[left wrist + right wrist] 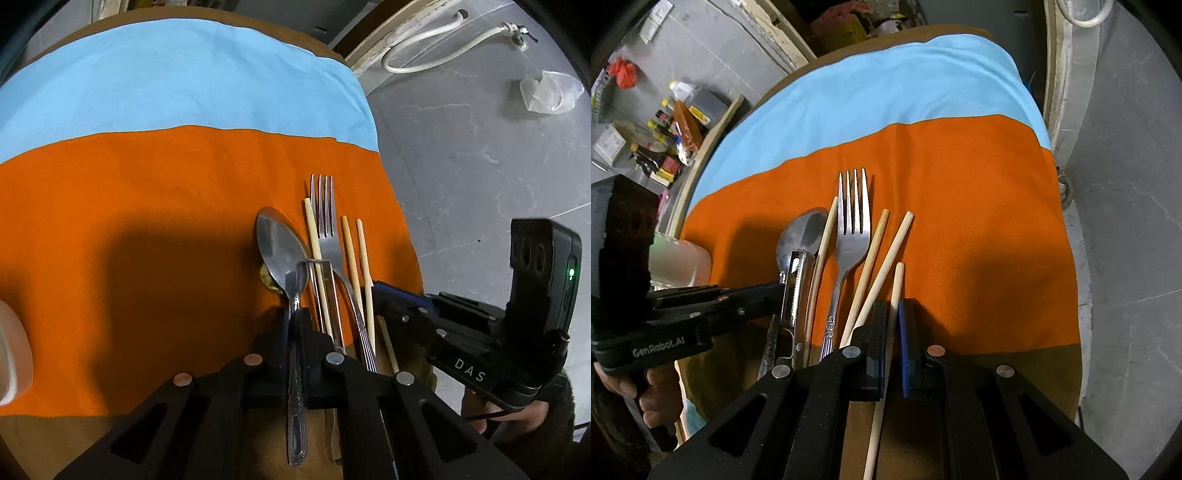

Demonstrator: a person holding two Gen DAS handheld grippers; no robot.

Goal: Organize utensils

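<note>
On the orange cloth (147, 206) lie a spoon (280, 247), a fork (325, 221), a metal peeler (794, 288) and several wooden chopsticks (349, 251). My left gripper (294, 321) is shut on the spoon's handle, with the bowl pointing away. My right gripper (894, 317) is shut on one chopstick (895, 291) at the right of the row. In the right wrist view the spoon (801, 236) and fork (853, 229) lie left of it. The right gripper also shows at the right of the left wrist view (380, 291).
A light blue cloth (177, 85) covers the far half of the round brown table (1067, 369). A translucent plastic container (679, 258) stands at the table's left. Bottles and clutter (665, 140) sit on the floor to the left; a white hose (424, 48) lies on the grey floor.
</note>
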